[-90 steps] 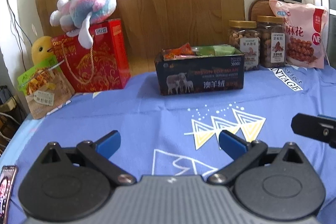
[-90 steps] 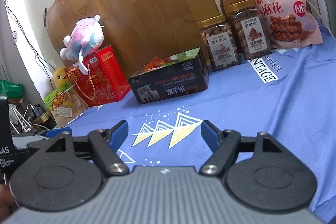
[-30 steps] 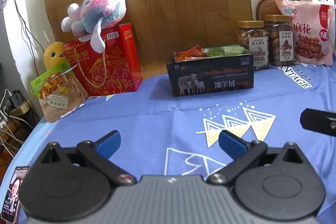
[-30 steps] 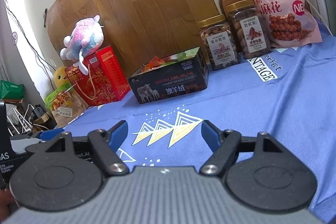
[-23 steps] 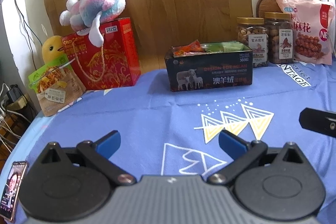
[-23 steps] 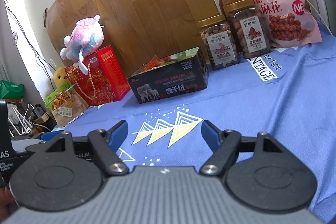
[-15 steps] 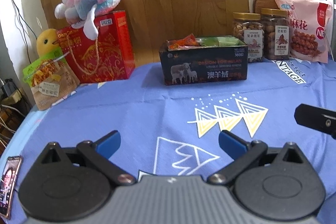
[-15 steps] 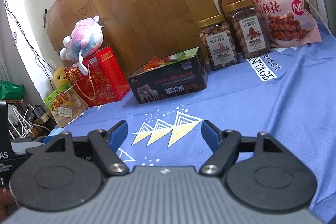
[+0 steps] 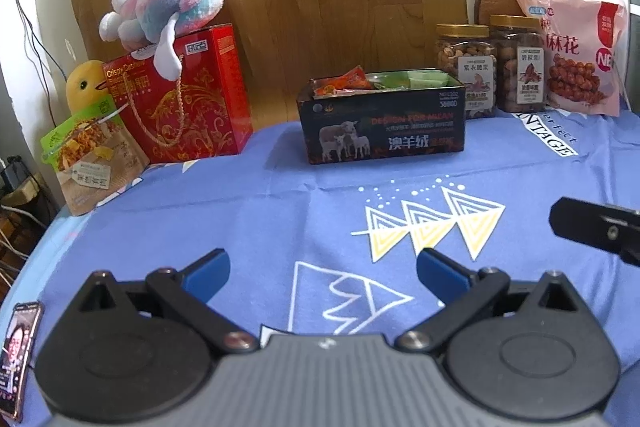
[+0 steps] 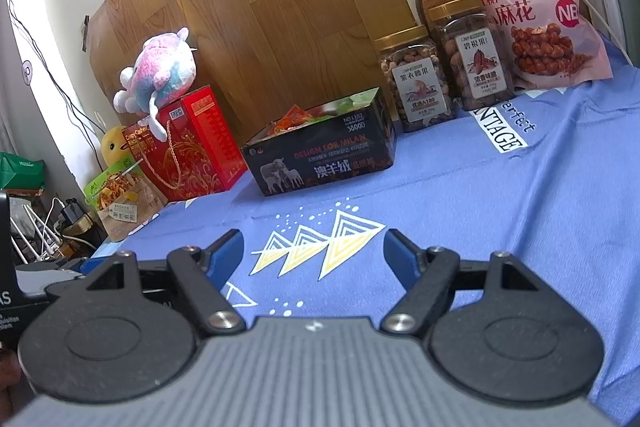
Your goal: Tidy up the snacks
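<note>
Snacks are seen packed in the dark box (image 9: 384, 125), set straight ahead of the left gripper (image 9: 322, 269) and ahead-left of the right gripper (image 10: 314, 257); both fingers are spread wide, nothing held.

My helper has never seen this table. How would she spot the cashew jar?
Start at the wooden board leaning on the wall, then look right to the pink snack bag. Two gold-lidded jars stand left of it; the cashew jar is the left, shorter one, nearest the black tin, with paler nuts.
</note>
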Demonstrator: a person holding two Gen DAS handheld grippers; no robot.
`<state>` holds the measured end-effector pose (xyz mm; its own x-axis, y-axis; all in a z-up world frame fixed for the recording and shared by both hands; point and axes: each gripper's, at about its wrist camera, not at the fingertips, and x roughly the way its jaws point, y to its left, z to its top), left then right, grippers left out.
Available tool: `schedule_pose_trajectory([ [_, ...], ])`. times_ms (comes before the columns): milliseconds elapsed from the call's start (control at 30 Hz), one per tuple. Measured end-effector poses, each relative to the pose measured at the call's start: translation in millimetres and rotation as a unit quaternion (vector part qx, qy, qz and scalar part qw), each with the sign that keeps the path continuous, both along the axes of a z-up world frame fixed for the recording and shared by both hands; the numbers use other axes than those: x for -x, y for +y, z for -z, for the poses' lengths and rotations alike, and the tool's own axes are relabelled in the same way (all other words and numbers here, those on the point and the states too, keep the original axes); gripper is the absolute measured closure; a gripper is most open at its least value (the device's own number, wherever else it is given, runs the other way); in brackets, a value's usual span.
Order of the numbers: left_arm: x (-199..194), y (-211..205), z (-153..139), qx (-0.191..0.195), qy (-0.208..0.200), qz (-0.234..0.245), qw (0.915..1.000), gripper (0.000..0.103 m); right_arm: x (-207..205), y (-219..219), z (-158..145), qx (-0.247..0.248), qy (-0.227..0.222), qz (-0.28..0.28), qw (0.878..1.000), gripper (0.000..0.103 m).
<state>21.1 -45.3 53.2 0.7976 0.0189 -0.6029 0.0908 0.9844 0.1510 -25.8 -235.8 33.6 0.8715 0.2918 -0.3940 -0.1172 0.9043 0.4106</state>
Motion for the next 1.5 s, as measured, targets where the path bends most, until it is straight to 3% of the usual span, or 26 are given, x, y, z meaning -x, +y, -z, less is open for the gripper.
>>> schedule_pose_trajectory([
  [1500,-11,-3,14,0.016,0.048,0.006,0.9987,0.0,-6,-2,10,-0.006,0.014,-0.001,1.0,0.024],
])
